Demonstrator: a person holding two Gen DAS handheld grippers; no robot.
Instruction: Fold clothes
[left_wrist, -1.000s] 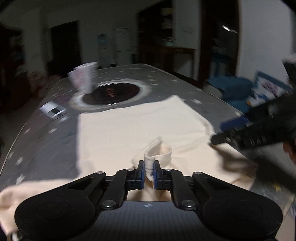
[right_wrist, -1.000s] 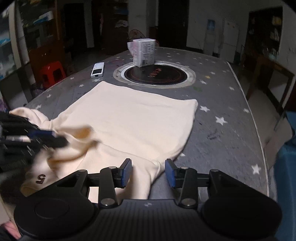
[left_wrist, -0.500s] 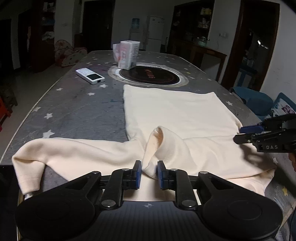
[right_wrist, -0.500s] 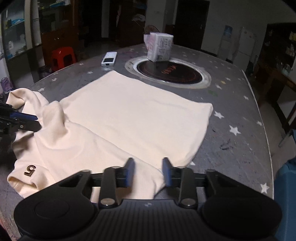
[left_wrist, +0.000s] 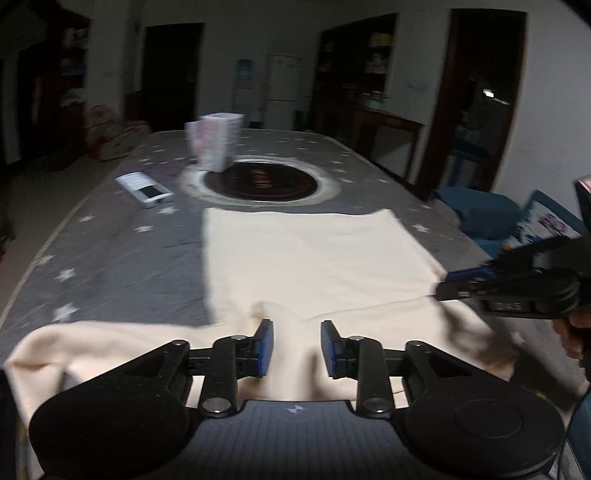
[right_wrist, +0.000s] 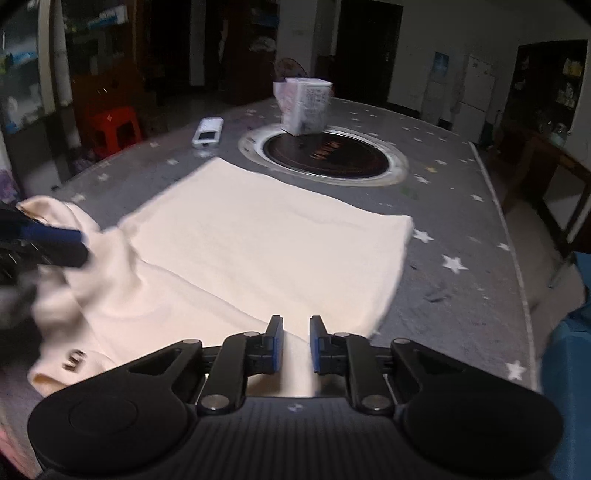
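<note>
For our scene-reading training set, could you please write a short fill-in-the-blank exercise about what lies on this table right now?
1. The cream garment lies spread on a grey table printed with white ____.
2. The white box stands at the rim of the round black ____.
3. The fingers of the left gripper are ____, with cloth showing between them.
4. The dark figure near the garment's edge is the number ____.

Missing words: stars; hotplate; open; 5

The cream sweatshirt (right_wrist: 258, 251) is showing soft matt cloth; the worktop (right_wrist: 461, 221) is wearing dull grey star-printed covering; both claws, left (left_wrist: 297, 349) and right (right_wrist: 295, 345), are showing matt black plastic.
</note>
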